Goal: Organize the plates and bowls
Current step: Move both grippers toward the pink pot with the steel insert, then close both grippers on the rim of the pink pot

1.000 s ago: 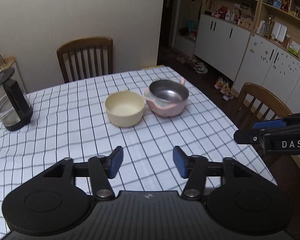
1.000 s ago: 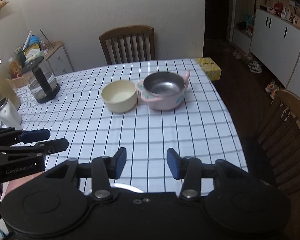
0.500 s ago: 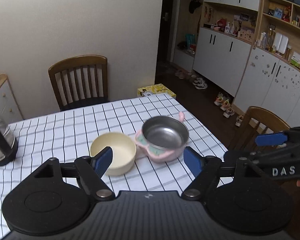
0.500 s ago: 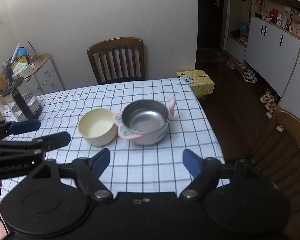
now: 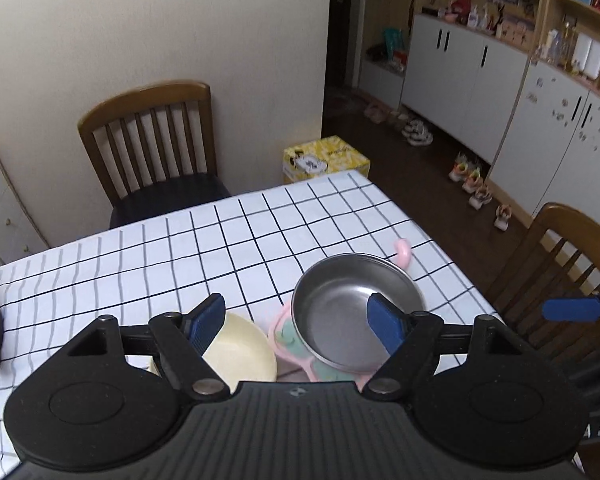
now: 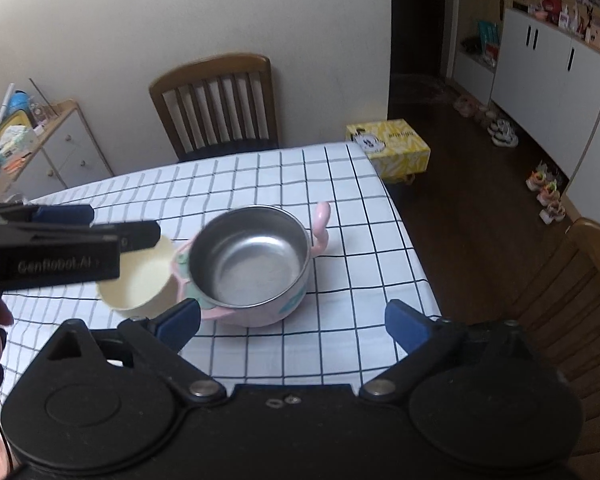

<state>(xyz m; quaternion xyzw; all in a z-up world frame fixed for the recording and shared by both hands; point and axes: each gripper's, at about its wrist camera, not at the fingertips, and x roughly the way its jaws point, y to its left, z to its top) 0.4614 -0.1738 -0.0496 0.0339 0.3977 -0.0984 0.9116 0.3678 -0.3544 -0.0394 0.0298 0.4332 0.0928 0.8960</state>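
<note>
right wrist, pink bowl (image 6: 256, 304) before spread right hand-held gripper (image 6: 292, 322)

2 bowls (image 6: 140, 280) (image 6: 252, 268), 2 chairs (image 6: 220, 108) (image 6: 580, 300), 1 table (image 6: 340, 208), 1 yellow box (image 6: 388, 148)

Pink bowl (image 6: 256, 312) with a steel liner (image 6: 252, 260) and curled pink side handles, upright on the checked cloth. Cream bowl (image 6: 140, 284), upright and empty, touching or just beside its left side.
</note>
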